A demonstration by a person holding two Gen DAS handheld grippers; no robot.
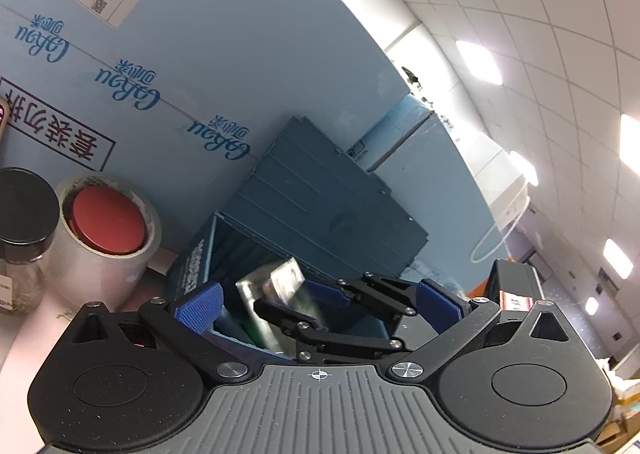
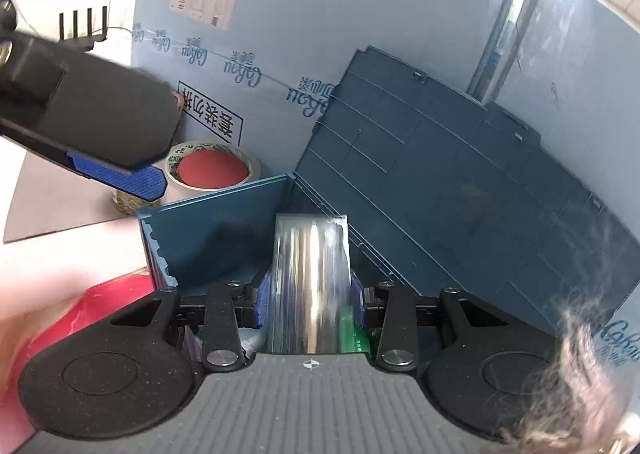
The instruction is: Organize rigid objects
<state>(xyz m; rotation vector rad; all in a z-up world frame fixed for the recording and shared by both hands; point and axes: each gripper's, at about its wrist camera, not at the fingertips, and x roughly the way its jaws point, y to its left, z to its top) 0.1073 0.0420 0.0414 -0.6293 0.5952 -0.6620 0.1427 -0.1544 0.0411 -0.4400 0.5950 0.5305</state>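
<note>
A dark blue box [image 2: 224, 238] stands open with its lid [image 2: 440, 182] leaning back against a pale blue carton. My right gripper [image 2: 310, 306] is shut on a shiny silver packet [image 2: 310, 274] and holds it over the box's inside. The same packet [image 1: 276, 286] and the right gripper [image 1: 340, 318] show in the left wrist view, over the box [image 1: 200, 266]. My left gripper [image 1: 318, 304] is open and empty, its blue fingers [image 1: 200, 306] wide apart just before the box. One of its fingers [image 2: 136, 178] shows at the left of the right wrist view.
A roll of clear tape [image 1: 108, 230] with a red lid inside stands left of the box, next to a black-capped glass jar [image 1: 22, 222]. The big pale blue carton [image 1: 200, 74] rises behind. A red bag [image 2: 92, 306] lies at the front left.
</note>
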